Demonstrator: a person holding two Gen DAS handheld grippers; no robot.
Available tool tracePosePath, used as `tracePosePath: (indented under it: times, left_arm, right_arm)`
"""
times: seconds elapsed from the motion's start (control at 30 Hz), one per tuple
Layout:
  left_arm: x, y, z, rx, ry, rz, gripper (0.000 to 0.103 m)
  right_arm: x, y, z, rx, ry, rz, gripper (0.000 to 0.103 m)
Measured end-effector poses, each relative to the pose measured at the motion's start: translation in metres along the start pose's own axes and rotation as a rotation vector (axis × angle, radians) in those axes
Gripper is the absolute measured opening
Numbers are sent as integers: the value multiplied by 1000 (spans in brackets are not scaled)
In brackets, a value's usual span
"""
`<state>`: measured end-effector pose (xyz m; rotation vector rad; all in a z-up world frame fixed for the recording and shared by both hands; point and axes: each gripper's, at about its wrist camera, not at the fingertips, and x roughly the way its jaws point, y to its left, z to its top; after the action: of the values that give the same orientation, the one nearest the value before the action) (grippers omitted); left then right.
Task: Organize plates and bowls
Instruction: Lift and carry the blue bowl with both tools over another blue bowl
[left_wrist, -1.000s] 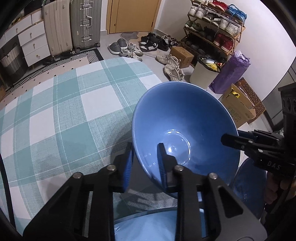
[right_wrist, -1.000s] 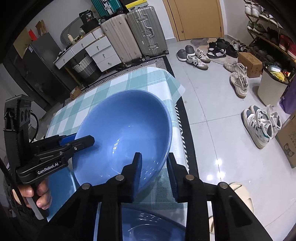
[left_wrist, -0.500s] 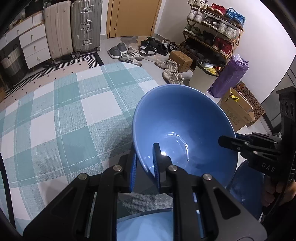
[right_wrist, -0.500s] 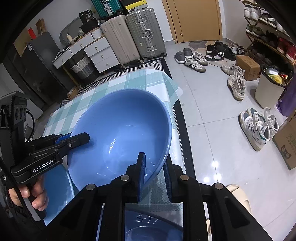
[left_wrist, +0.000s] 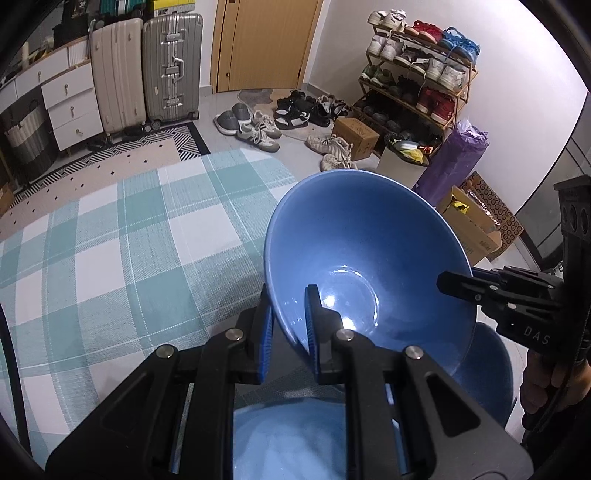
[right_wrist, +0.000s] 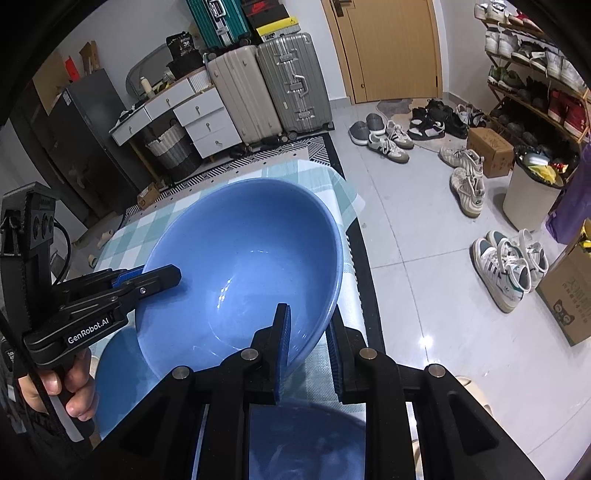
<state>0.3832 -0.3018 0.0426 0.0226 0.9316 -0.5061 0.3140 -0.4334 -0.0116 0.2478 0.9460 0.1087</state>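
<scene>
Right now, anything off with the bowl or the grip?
The blue bowl is tilted, with both tools clamped on its rim: left tool and right tool on opposite sides. No chips or spills visible.

Table in teal-and-white checked cloth (left_wrist: 122, 240), blue dishes (left_wrist: 484, 373) on it

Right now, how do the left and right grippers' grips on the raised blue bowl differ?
The left gripper clamps the blue bowl at its left rim; the right gripper clamps the opposite, right rim. The left gripper's body reads "GenRobot.AI"; the right gripper's reads "DAS" as far as it shows. Shared: both have blue-padded jaws, one finger inside the bowl and one outside, holding it tilted above the checked tablecloth.
</scene>
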Motion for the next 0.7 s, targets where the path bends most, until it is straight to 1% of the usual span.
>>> tracePosePath:
  times: [0.3, 0.7]
  left_arm:
    - [-51, -16, 0, 17, -53, 0, 13]
    - [-134, -35, -12, 37, -123, 0, 13]
  right_arm:
    - [-41, 15, -2, -22, -53, -6, 20]
    - [-95, 45, -14, -51, -111, -5, 20]
